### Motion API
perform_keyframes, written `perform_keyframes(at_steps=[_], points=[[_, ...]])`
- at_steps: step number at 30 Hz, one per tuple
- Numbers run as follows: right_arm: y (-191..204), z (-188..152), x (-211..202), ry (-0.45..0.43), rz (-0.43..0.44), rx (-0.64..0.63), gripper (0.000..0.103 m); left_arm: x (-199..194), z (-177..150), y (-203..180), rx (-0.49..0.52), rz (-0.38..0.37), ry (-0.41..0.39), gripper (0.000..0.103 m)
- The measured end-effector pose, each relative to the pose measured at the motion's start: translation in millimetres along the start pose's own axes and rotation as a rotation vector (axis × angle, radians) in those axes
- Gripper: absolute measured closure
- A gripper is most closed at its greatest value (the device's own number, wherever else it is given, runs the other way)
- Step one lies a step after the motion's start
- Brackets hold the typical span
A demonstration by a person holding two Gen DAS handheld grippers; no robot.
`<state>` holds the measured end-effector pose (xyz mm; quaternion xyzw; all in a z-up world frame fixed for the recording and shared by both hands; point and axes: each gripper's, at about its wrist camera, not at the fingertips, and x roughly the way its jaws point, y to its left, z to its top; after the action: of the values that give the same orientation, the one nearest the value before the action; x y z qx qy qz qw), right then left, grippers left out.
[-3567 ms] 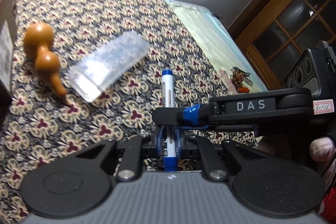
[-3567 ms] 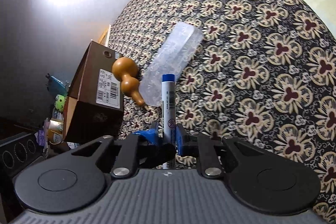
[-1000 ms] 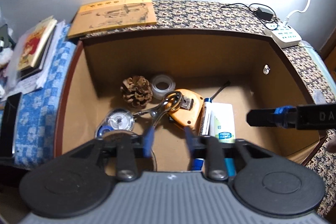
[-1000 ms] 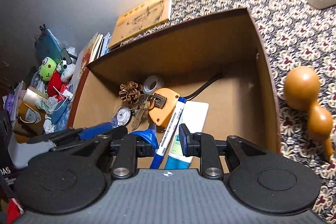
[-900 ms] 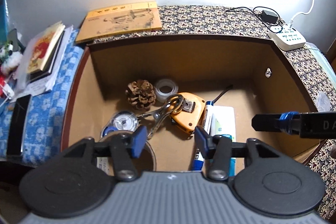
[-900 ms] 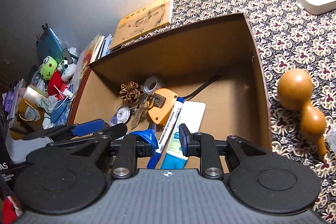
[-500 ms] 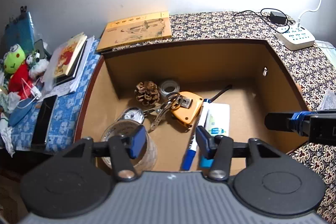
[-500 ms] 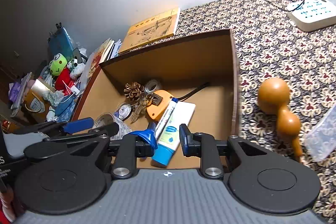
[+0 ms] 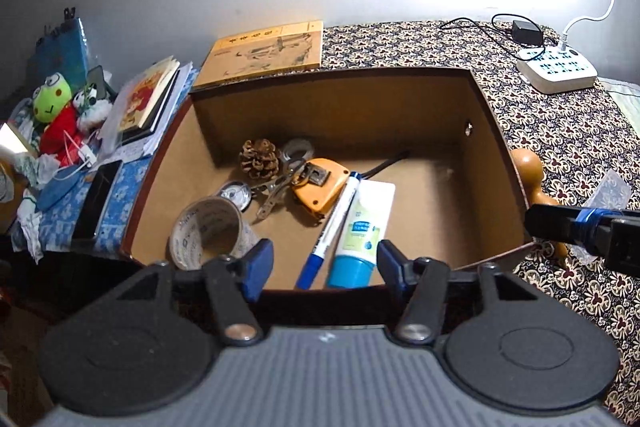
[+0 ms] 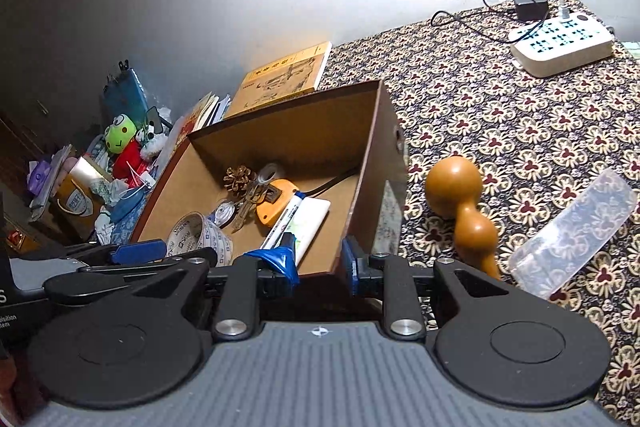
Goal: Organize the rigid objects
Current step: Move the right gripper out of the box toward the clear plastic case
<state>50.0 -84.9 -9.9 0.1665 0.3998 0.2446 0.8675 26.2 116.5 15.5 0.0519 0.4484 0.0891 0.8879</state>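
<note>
Both our left claw and right claw hang spread and empty above the box, where the marker lies beside the tube; the gourd sits on the surface just outside.

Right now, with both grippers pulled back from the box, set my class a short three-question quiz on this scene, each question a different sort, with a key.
1. True or false: the marker lies inside the cardboard box.
2. Which thing lies outside the box on the patterned cloth? A) pine cone B) gourd C) tape roll
3. Fill in: the left gripper and right gripper both stand ____ and hold nothing.

Key: 1 true; 2 B; 3 open.
</note>
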Motion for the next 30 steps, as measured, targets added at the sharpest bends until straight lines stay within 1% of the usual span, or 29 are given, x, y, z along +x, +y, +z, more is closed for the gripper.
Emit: perform_keyframes(at_steps=[3, 9, 18, 26, 30], points=[[-8.7, -1.9, -7.0, -0.018, 0.002, 0.001, 0.096, -5.2, -2.0, -12.1, 0.004, 0.022, -0.004, 0.044], [-22.6, -6.9, -17.0, -0.032, -0.003, -0.009, 0.096, -12.4, -4.0, -30.6, 0.006, 0.038, -0.002, 0.044], [-39.4, -13.9, -29.9, -0.015, -0.003, -0.018, 0.096, -23.6, -8.0, -58.3, 0.029, 0.062, -0.02, 0.043], [-60.4, -16.1, -41.2, -0.004, -0.01, 0.027, 0.096, -29.7, -8.1, -82.4, 0.046, 0.046, -0.011, 0.043], [-74.7, -17.7, -45.9, 0.009, -0.012, 0.071, 0.096, -31.5, -6.9, -95.3, 0.06, 0.035, -0.011, 0.043]])
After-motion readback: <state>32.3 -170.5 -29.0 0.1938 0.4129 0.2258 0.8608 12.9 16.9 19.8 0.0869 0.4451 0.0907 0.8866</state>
